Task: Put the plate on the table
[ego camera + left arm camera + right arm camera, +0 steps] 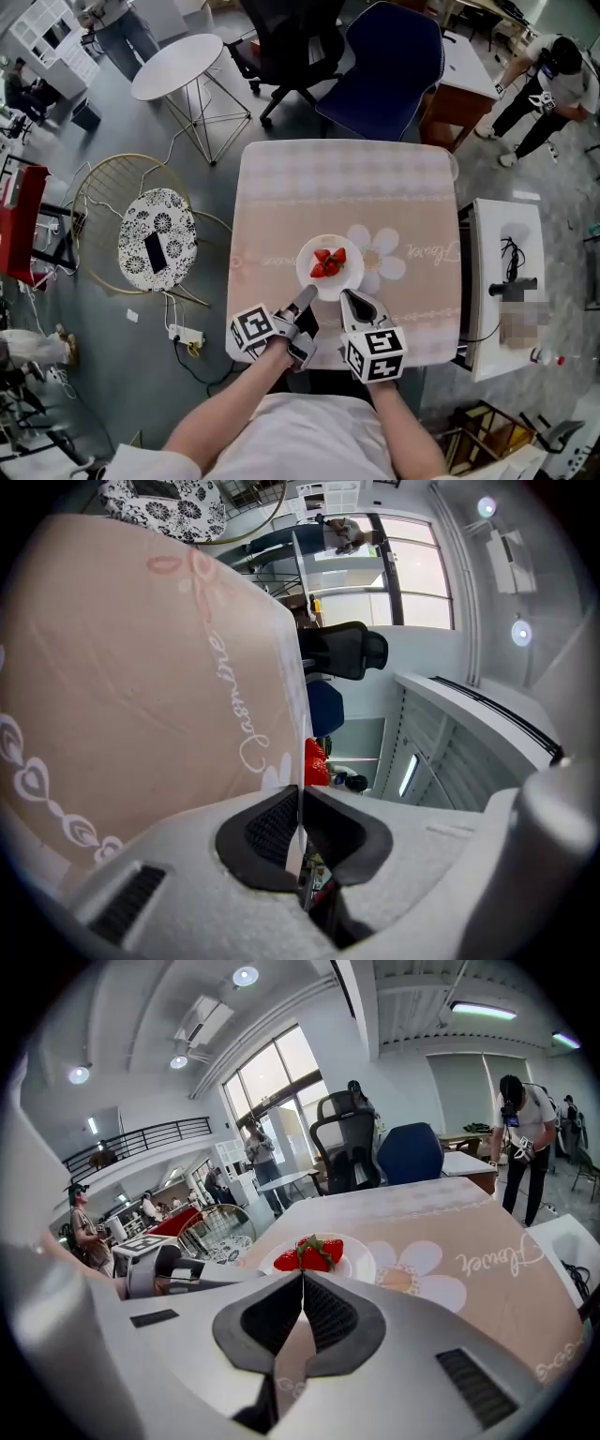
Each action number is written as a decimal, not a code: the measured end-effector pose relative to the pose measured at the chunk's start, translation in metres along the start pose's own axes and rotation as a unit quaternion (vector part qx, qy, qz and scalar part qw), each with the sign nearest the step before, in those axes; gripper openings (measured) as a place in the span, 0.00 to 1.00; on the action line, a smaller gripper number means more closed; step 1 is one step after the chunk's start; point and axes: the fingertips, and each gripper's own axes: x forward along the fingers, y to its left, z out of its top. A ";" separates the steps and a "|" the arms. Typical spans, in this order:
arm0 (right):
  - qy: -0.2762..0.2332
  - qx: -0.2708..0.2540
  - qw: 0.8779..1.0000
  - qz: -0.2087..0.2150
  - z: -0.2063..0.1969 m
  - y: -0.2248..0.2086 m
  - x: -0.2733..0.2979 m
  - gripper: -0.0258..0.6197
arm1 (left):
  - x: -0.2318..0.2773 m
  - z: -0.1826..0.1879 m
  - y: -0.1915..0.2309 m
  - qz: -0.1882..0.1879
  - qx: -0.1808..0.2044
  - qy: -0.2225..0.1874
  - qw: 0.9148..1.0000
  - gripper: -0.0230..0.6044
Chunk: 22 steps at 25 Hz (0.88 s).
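Observation:
A white plate (pixel 353 279) with red strawberries (pixel 328 262) lies on the pink flower-print tablecloth (pixel 281 197), near the table's front edge. My left gripper (pixel 306 296) is turned on its side and shut on the plate's near-left rim. In the left gripper view the rim (pixel 301 752) runs edge-on between the pads of that gripper (pixel 300 803), with a strawberry (pixel 316 761) just beyond. My right gripper (pixel 346 297) sits at the plate's near-right edge. It is shut with nothing in it (pixel 302 1277), and the plate (pixel 361 1262) lies just ahead of its tips.
A blue chair (pixel 384 66) and a black office chair (pixel 291 37) stand behind the table. A white round side table (pixel 178 66) and a wire chair with a patterned cushion (pixel 157 239) are at left. A white desk (pixel 506 234) stands at right. People stand further off.

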 end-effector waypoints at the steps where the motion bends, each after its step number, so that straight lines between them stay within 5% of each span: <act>1: 0.002 0.000 1.000 0.003 -0.001 -0.002 0.002 0.05 | 0.002 0.000 0.002 0.004 0.001 -0.002 1.000 0.07; 22: 0.023 0.001 0.999 0.039 -0.016 -0.033 0.006 0.05 | 0.018 0.000 0.027 0.065 0.038 -0.027 0.997 0.07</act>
